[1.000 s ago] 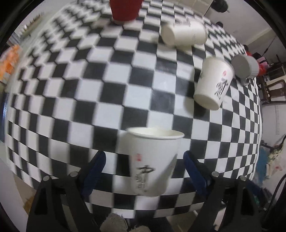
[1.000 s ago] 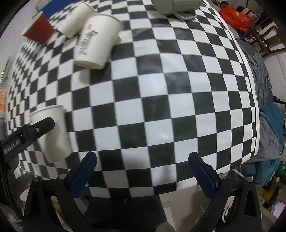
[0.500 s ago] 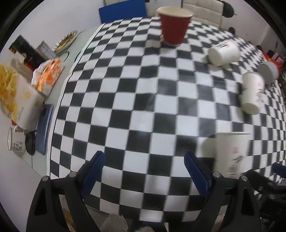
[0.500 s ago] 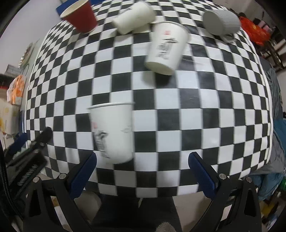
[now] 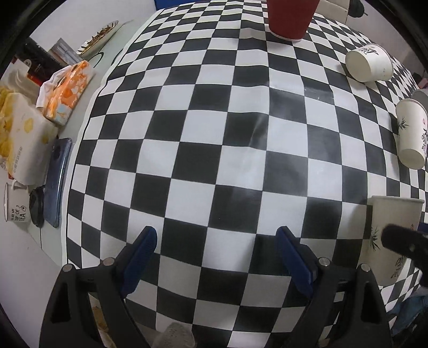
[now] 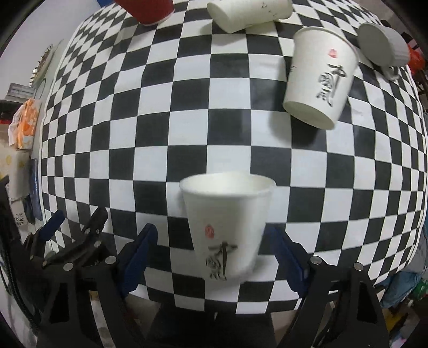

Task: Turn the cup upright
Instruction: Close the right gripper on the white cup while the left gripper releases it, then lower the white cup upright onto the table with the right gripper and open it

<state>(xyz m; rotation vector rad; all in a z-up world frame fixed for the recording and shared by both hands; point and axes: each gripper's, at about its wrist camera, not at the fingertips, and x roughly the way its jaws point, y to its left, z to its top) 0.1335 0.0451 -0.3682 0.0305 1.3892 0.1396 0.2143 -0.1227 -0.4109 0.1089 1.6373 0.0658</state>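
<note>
A white paper cup with black calligraphy (image 6: 227,227) stands upright on the checkered tablecloth (image 6: 214,133) near the front edge. It sits between the open fingers of my right gripper (image 6: 214,257), not clamped. It also shows at the right edge of the left wrist view (image 5: 390,235). My left gripper (image 5: 216,257) is open and empty over bare cloth, to the left of that cup. It also shows in the right wrist view (image 6: 77,222). Two more white paper cups lie on their sides: one to the right (image 6: 318,77) (image 5: 412,133), one farther back (image 6: 248,12) (image 5: 369,64).
A red cup (image 5: 290,16) stands upright at the back. A grey mug (image 6: 382,45) lies on its side at the far right. Left of the cloth are a snack bag (image 5: 67,88), a white box (image 5: 21,144), a phone (image 5: 57,184) and an enamel mug (image 5: 14,206).
My left gripper has let go of the upright cup and swung left, away from it. My right gripper has moved left until the cup stands between its fingers.
</note>
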